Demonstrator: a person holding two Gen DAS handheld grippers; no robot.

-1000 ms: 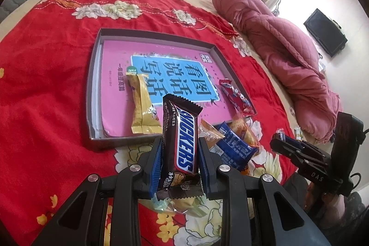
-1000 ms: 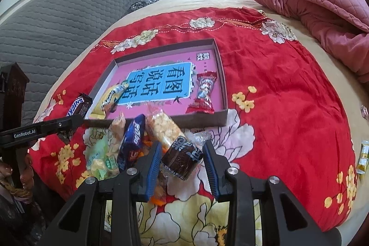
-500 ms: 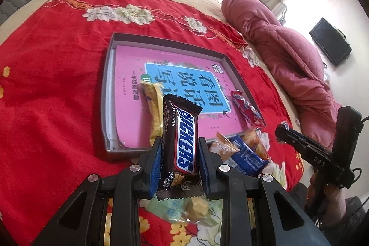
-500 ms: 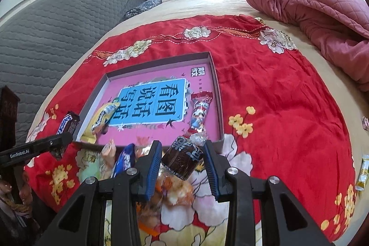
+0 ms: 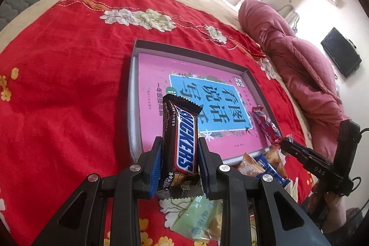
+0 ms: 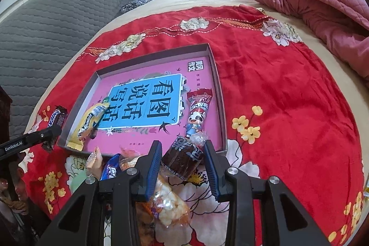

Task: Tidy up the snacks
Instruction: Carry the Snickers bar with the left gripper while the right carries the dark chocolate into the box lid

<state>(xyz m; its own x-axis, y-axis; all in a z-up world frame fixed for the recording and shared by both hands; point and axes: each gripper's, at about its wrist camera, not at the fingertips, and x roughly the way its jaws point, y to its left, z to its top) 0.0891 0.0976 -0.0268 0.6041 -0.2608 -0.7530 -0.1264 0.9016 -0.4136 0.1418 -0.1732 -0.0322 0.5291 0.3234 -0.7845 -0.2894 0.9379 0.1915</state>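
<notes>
Both your grippers have come closer to the tray since a second ago, loads unchanged.

Left wrist view: your left gripper [image 5: 179,159] is clamped on the Snickers bar [image 5: 182,142], bar upright between the blue pads, its top end over the near edge of the tray [image 5: 136,47]. The tray sits on the red floral blanket [image 5: 57,84] and holds a pink book [image 5: 184,75]. A red wrapped snack [image 5: 265,123] lies along the tray's right wall. A pale green snack [image 5: 198,220] shows below the fingers, and blue and orange packets [image 5: 265,165] lie just outside the tray's near corner. Your right gripper [image 5: 286,145] shows at right.

Right wrist view: your right gripper [image 6: 182,155] is clamped on a dark brown wrapped snack [image 6: 182,158], held just short of the tray's [image 6: 216,75] near rim. Inside the tray: a yellow snack [image 6: 88,123] at left, the red wrapped snack [image 6: 197,114] at right. A loose snack pile [image 6: 166,206] lies under the fingers. Your left gripper [image 6: 54,131] with the Snickers bar [image 6: 56,120] shows at left, beside the tray's left corner.
</notes>
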